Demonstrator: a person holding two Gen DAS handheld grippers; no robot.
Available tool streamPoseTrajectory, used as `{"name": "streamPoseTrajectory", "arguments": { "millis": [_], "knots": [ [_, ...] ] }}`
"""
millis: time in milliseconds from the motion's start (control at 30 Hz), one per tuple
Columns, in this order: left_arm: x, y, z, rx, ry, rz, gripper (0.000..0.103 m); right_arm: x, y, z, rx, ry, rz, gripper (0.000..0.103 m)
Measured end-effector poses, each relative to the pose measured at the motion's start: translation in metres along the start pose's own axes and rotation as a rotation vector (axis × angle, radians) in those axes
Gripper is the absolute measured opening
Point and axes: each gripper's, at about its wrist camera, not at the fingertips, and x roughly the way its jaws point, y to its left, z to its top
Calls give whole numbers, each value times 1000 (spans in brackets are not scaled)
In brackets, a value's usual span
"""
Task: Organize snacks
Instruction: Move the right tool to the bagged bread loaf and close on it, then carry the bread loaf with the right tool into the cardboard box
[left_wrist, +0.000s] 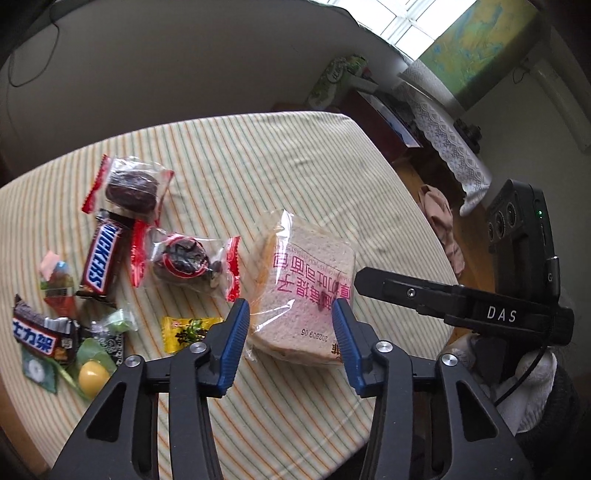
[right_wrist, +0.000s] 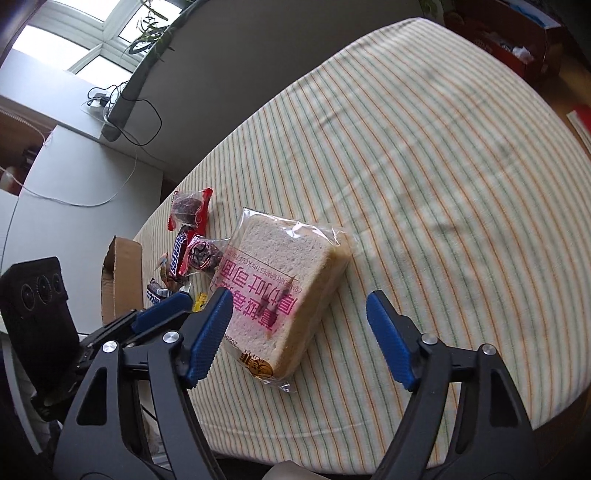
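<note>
Bread pack (left_wrist: 306, 295) lay flat on tablecloth (left_wrist: 229, 155), right of candy pile. L gripper (left_wrist: 291, 314) jaws partly open, straddling its near edge, no contact seen. R gripper (right_wrist: 299, 314) wider, also nothing held.

Bare tablecloth (right_wrist: 424, 155) beyond bread pack (right_wrist: 284, 273)

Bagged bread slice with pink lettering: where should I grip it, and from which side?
Grip the clear-wrapped bread slice with pink lettering across its near edge, coming from the table's near side. It lies flat on the striped tablecloth, its thick near corner facing both grippers, with loose wrapper there.
</note>
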Motion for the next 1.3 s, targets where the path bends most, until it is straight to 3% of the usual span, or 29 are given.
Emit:
{"name": "streamPoseTrajectory", "arguments": {
  "millis": [333,533,700,767,800,1033,1300],
  "knots": [
    [23,6,4,14,57,-7,44,23,-12,7,88,69,74,78],
    [33,14,4,-14,84,-26,45,36,-7,8,80,102,81,68],
    [39,17,4,-18,115,-60,51,42,-6,12,75,118,79,68],
    [44,13,4,8,138,-52,62,45,-2,14,59,127,71,68],
    [47,9,4,17,150,-46,63,46,0,15,54,130,68,68],
    [46,-15,-2,150,128,14,64,46,7,15,43,130,50,66],
    [33,-14,-4,135,87,28,63,41,24,17,-8,128,46,63]
  ]
}}
